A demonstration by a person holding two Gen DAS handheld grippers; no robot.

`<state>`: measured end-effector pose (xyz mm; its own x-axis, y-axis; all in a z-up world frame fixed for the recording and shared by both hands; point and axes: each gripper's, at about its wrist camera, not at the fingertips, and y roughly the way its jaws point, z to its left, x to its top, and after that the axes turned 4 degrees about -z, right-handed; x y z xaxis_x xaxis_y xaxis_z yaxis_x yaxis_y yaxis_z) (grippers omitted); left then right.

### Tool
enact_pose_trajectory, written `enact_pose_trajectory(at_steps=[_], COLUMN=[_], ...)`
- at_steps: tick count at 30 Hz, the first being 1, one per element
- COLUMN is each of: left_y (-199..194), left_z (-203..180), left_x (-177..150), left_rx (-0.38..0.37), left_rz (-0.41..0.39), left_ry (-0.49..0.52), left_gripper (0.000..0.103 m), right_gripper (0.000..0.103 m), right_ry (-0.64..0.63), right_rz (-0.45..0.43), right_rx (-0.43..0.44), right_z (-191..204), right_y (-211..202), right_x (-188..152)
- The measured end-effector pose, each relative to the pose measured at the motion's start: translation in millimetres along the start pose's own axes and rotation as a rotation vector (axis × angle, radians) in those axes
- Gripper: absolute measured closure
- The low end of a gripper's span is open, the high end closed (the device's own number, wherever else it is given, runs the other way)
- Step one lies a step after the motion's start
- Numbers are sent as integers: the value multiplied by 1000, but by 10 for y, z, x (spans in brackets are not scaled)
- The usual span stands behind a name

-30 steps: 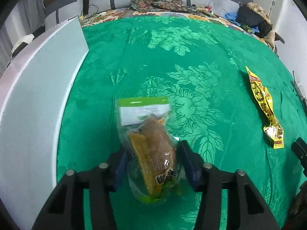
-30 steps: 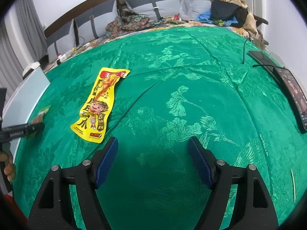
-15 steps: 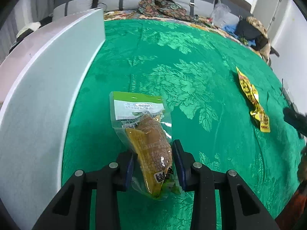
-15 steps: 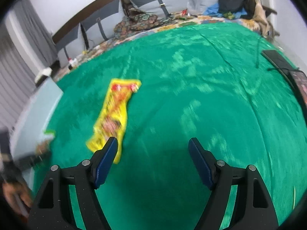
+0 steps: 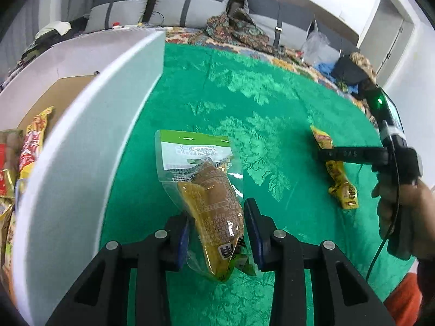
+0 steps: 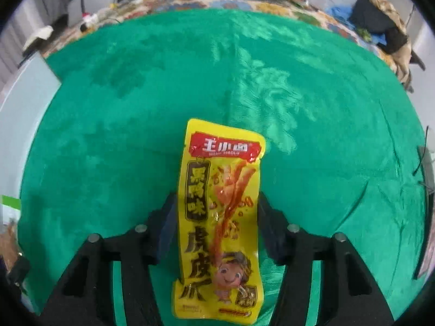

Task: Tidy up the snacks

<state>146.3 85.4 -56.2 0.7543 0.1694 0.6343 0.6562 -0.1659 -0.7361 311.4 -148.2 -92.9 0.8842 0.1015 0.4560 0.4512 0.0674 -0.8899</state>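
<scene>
Since a second ago, the right gripper point(image 6: 217, 217) has swung over the long yellow foil snack packet point(image 6: 218, 220) on the green brocade cloth point(image 6: 108, 135); its jaws are closing around it, the packet's length running away between them. The left gripper point(image 5: 216, 236) is still clenching the clear, green-topped pouch of brown snack point(image 5: 206, 195), raised beside the white box point(image 5: 89, 135), top pointing away.

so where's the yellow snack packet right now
The yellow snack packet lies flat on the green cloth, lengthwise between the closing right gripper; the left wrist view shows it far right.
</scene>
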Motion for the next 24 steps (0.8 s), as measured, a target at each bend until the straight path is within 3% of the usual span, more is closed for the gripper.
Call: enact_pose_trajectory(at_steps=[1,2,4,10,14,19,24], left_y=[-44,-82,-129,-308,-512,-909,-1324], left_z=[5,2,-9,-99,-106,106,599], left_x=[4,6,9,47,159,352,554], left_rx=[-2,-7,-15,-63,-99,-134,-105], left_rz=[-7,-14,-23,-41,-70,-131,-181], left_ry=[-3,-5,-8,-36,-65,-129,-178], left_gripper=[68,68,68,68,68,67,67], right_gripper=[64,65,66,66,66,65,65], right_ry=[-4,-8,73,252,319,306,226], right_rz=[-17,-20,0,-78,-118,-164,-203], right_rx=[-1,8,107,336,448,552,652], right_z=[-2,-24,-180,-632,-734,-453,103], right_y=[-59,-132,-216,-673,-959,-1361,-1824], right_x=[-11,-29,-83,-363,-451,-388,-250])
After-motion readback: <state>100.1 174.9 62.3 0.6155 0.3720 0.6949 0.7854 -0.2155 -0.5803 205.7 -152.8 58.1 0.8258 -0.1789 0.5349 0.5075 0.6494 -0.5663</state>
